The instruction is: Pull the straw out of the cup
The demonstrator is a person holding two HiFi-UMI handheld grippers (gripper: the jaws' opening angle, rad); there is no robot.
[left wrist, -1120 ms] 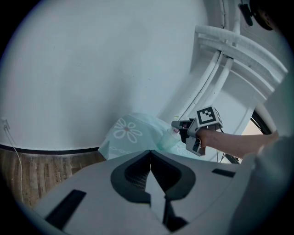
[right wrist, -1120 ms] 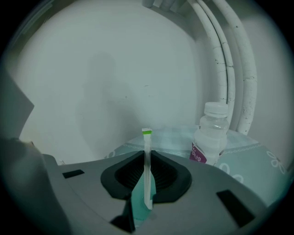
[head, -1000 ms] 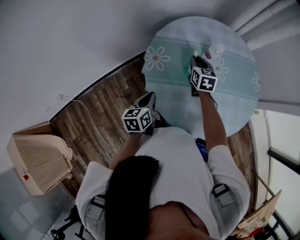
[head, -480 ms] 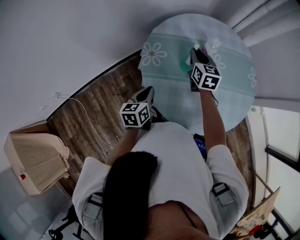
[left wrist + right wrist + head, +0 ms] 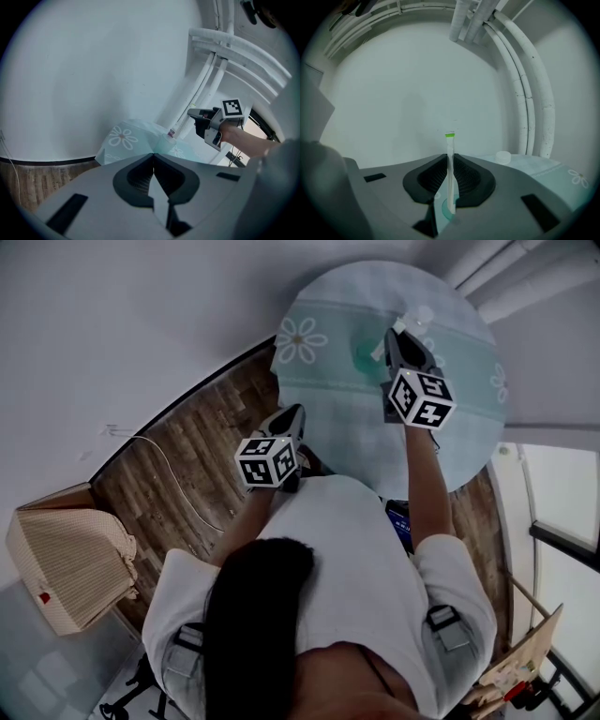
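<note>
1. Gripped thin white straw [image 5: 450, 149], green at its top end, upright between clamped jaws of right gripper [image 5: 450, 157]; teal cup [image 5: 367, 352] just below them.
2. Showed left gripper [image 5: 153, 157] jaws together, empty.

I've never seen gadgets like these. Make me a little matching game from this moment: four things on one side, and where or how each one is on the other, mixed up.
Things:
1. straw
2. left gripper
3. cup
4. white cap

States:
a. jaws together, nothing in them
b. lying on the table near the wall pipes
c. green, standing on the flowered table
d. pinched upright in the right gripper

Pairs: 1-d, 2-a, 3-c, 4-b
</note>
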